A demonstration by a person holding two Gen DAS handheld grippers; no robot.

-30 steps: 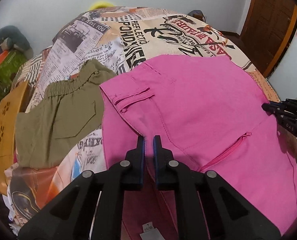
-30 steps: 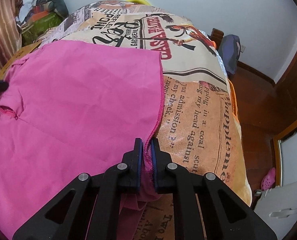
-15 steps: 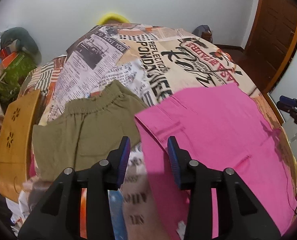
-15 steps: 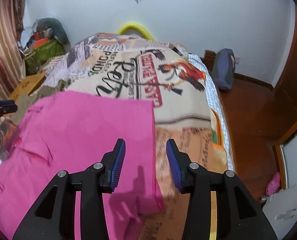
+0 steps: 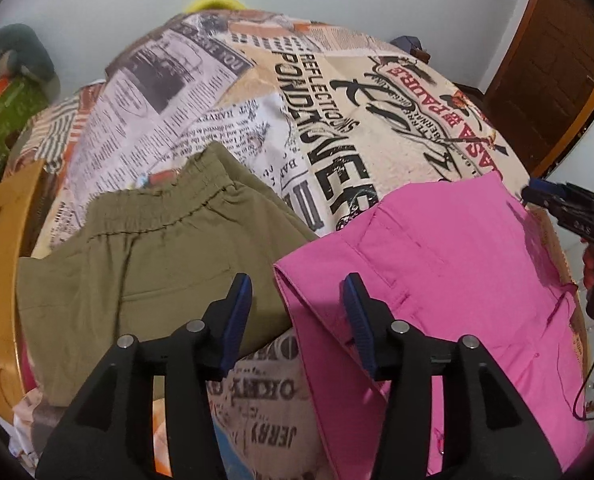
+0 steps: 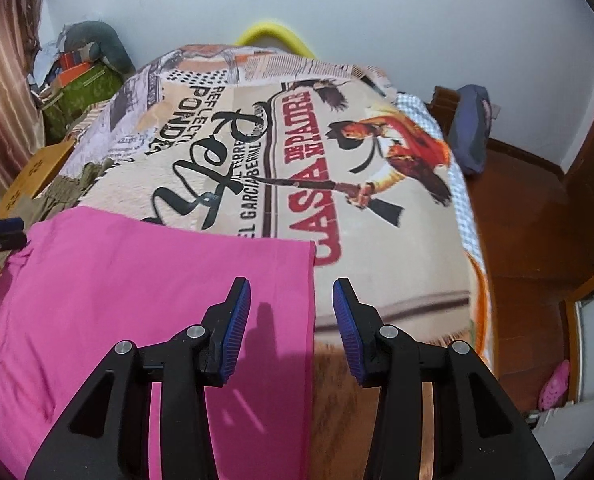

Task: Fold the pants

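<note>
On the bed (image 6: 377, 248), under one printed cover, lie two garments side by side: pink pants (image 5: 457, 280), spread flat, and olive shorts (image 5: 149, 264) to their left. Two tongs hover above the pink pants. Left tongs (image 5: 297, 300) have just been opening; right tongs (image 6: 291, 308) stand apart too, both with nothing between them.

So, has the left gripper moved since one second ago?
Yes. The left gripper drew back off the pink pants, toward the olive shorts; its jaws have just been opening, empty.
</note>
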